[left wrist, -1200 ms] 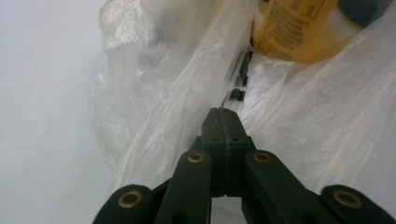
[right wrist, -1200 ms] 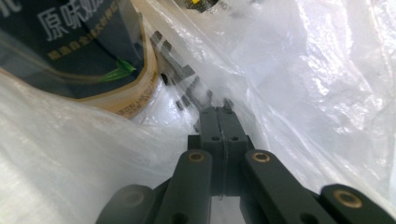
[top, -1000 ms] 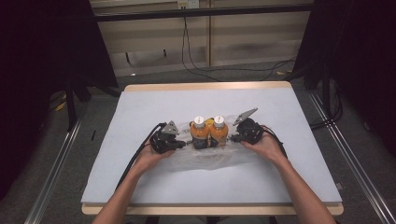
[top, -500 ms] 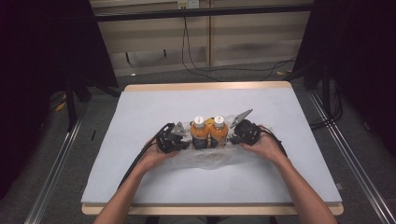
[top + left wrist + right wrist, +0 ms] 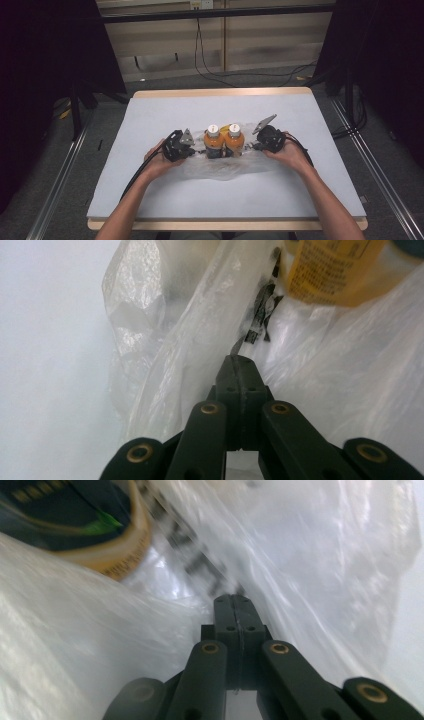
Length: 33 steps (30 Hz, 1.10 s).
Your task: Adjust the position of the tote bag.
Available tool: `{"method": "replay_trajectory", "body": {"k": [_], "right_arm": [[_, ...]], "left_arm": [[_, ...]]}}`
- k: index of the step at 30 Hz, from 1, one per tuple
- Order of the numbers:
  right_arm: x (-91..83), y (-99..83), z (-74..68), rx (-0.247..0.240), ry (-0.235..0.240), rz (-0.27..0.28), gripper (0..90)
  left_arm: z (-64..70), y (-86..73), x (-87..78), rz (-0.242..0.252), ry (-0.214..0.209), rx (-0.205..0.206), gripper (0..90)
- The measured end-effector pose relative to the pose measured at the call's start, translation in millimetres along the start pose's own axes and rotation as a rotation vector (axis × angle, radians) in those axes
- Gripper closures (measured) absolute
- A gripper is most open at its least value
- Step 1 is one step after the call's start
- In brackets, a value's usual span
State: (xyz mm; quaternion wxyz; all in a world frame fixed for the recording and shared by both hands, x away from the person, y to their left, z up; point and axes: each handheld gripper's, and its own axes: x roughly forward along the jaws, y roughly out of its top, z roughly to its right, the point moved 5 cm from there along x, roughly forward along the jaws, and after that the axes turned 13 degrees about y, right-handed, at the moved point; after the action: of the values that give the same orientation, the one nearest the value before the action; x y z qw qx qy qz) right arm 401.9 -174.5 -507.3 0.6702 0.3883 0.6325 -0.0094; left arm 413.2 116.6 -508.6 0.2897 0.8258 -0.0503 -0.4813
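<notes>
With both grippers, left (image 5: 196, 148) and right (image 5: 253, 145), clamped on the thin plastic bag (image 5: 220, 167) around two upright orange bottles (image 5: 223, 141) mid-desk (image 5: 150, 115), your uneven pull could tear the film or topple them.

table (image 5: 150, 125): pale top, wood edge | floor (image 5: 165, 82): grey, cables (image 5: 210, 70) | surroundings: dark
</notes>
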Motion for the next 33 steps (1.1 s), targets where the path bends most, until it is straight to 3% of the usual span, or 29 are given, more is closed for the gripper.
{"method": "replay_trajectory", "body": {"k": [7, 12, 15, 17, 21, 24, 29, 33], "right_arm": [[-7.3, -9.8, 2.5, 0.009, -0.029, -0.053, 90.0], [-12.0, -17.7, 6.5, 0.034, -0.027, -0.037, 90.0], [-13.6, -20.0, 6.9, 0.056, -0.024, -0.036, 90.0], [-14.9, -21.7, 9.8, 0.048, -0.034, -0.039, 90.0], [-21.0, -30.9, 14.1, 0.076, -0.079, -0.056, 90.0], [-25.9, -38.2, 16.9, 0.092, -0.097, -0.065, 90.0], [-31.9, -48.9, 20.1, 0.113, -0.108, -0.054, 90.0], [-36.2, -54.9, 21.2, 0.111, -0.128, -0.063, 90.0]], "left_arm": [[-9.2, -12.0, -4.4, -0.006, -0.009, -0.022, 90.0], [-10.9, -17.8, -6.1, 0.007, 0.011, -0.035, 90.0], [-11.3, -22.8, -9.9, -0.001, 0.020, -0.022, 90.0], [-14.0, -26.7, -11.6, -0.003, 0.015, -0.030, 90.0], [-17.6, -32.2, -12.3, 0.010, 0.021, -0.071, 90.0], [-19.6, -34.7, -14.2, -0.003, 0.017, -0.061, 90.0], [-21.3, -42.7, -18.9, -0.007, 0.016, -0.087, 90.0], [-19.8, -46.3, -21.8, -0.007, 0.037, -0.081, 90.0]]}}
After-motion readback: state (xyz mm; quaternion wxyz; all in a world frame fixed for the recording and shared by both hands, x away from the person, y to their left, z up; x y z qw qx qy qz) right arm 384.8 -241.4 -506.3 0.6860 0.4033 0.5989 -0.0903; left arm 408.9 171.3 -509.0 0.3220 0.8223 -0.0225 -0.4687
